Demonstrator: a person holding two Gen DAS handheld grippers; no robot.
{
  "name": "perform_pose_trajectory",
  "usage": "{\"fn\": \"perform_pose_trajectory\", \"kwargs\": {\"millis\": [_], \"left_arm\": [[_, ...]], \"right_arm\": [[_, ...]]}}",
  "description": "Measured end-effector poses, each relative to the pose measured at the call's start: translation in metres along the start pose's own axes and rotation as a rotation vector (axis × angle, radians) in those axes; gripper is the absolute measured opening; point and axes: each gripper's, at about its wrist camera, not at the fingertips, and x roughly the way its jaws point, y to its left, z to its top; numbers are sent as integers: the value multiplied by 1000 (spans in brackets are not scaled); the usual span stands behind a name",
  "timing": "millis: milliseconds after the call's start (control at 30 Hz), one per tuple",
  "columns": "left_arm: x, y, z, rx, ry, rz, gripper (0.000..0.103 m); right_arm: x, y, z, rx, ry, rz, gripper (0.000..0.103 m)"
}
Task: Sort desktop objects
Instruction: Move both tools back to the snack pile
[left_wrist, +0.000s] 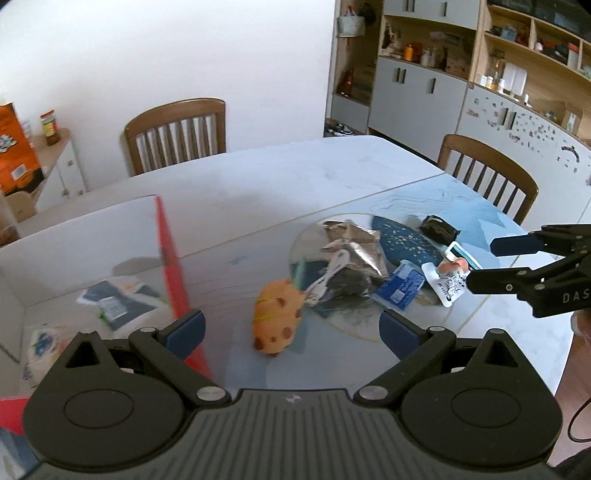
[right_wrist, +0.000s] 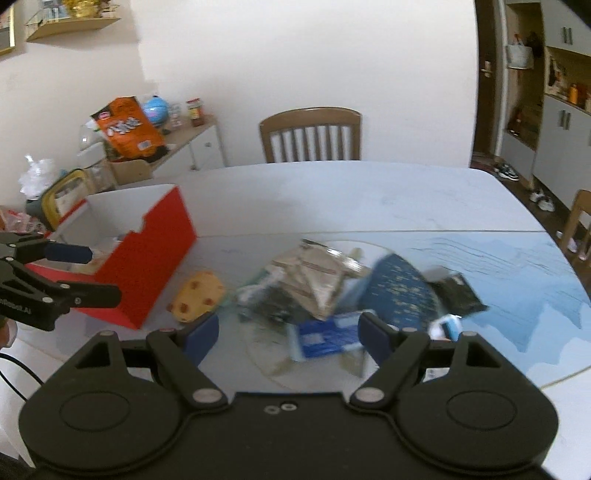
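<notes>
The left gripper stands with its blue-padded jaws wide apart and nothing between them, hovering just above the near edge of the pile. The right gripper is likewise spread wide and empty, tilted down over the blue packet.

Just beyond the left gripper lies the soft orange cookie-shaped toy with brown spots, rounded, squashy-looking and banded by a thin yellow-green line. To the right of it is the heap to be sorted: a crinkled silver foil pouch, a flat glossy blue printed packet, a dark blue speckled oval pad, a small black wrapped packet at the far right, and a white squeeze pouch with a peach cap. Most of them rest on a round clear glass disc set on the pale marbled table. At the left stands the red-sided open cardboard box with a white lining, already holding some flat packets.

Risks, as I judge them: the foil and glossy wrappers are thin, slippery and overlapping, so a pinch could catch two at once or skid off. The toy would probably deform and squirt out of a shallow grip. Both views are smeared, suggesting quick travel; the grippers are near each other, and the left one is close to the box's red wall, so a clash or a knocked box seems possible.
</notes>
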Motion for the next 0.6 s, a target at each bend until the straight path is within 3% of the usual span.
{"fn": "perform_pose_trajectory", "kwargs": {"millis": [267, 600], "left_arm": [[37, -18, 3, 16, 30, 19, 101], [74, -19, 0, -5, 69, 97, 101]], "right_arm": [[2, -44, -13, 27, 11, -89, 83], [26, -98, -24, 67, 41, -154, 83]]}}
